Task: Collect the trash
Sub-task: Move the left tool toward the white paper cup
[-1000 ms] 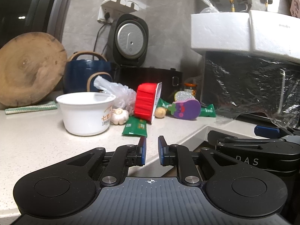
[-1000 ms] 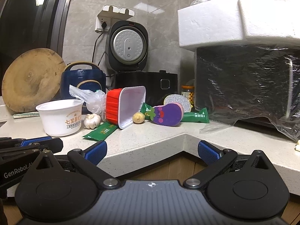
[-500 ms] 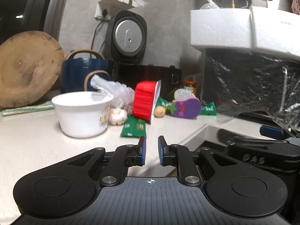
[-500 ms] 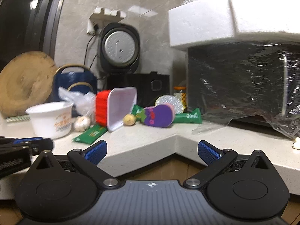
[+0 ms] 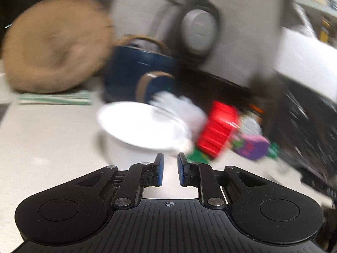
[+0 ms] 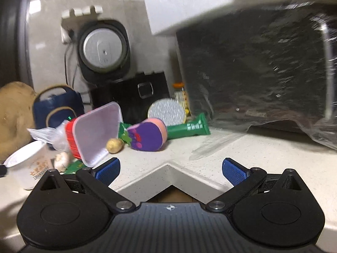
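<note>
A pale speckled tabletop (image 6: 248, 156) runs into a corner under a grey tiled wall, and the left wrist view of it is badly blurred. At the far left a round wooden board (image 5: 54, 48) leans against the wall, with a striped green cloth (image 5: 54, 100) lying at its foot. Next comes a navy pot (image 6: 56, 107) with tan handles, and behind it a black cooker (image 6: 103, 46) with its grey lid raised. In front of the pot stands a white paper bowl (image 5: 143, 126), just ahead of the left gripper (image 5: 169, 169), whose jaws are nearly closed with nothing between them. Beside the bowl lie a crumpled plastic bag (image 6: 49, 135) and a garlic bulb (image 6: 62, 158). A red tray (image 6: 94, 132) is tipped on its side, its white inside facing the right wrist camera, over a green wrapper (image 6: 74, 166). Just right of the tray sit a small potato (image 6: 114, 145) and a purple sponge (image 6: 147, 137), then a long green packet (image 6: 187, 127) and a silver disc (image 6: 166, 111) behind them. The right gripper (image 6: 170, 168) hovers over the tabletop's inner corner, jaws spread wide and empty. At the far right a black appliance (image 6: 263, 67) wrapped in clear film carries a white foam box (image 6: 189, 0).
</note>
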### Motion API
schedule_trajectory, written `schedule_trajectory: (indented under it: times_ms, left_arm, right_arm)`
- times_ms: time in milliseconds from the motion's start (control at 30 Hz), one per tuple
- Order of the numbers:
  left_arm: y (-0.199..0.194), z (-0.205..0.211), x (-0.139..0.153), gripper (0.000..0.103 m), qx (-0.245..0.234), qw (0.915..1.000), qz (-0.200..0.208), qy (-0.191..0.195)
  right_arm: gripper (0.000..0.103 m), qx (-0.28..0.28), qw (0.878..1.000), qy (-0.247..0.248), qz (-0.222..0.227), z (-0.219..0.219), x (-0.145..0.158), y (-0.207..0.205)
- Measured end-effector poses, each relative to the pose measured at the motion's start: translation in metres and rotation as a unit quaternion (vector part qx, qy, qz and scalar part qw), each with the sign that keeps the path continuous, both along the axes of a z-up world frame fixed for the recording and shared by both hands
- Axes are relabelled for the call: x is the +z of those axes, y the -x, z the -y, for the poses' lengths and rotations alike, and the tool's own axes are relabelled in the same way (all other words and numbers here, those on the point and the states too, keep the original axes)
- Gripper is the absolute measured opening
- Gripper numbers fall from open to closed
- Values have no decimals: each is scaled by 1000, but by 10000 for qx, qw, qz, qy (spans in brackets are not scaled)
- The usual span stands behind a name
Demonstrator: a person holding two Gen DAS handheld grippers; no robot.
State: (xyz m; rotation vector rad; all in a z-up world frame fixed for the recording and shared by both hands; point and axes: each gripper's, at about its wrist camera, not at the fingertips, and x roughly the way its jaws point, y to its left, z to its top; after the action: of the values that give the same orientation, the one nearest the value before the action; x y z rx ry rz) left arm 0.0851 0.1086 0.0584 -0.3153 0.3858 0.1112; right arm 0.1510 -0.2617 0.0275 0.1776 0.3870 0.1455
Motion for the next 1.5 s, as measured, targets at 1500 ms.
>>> schedule_trajectory:
  times_ms: [1500]
  left_arm:
    - [-39, -57, -20, 18, 661, 9953, -644, 287]
  right_arm:
    - [103, 2356, 9542, 1269, -1337, -166, -30, -96]
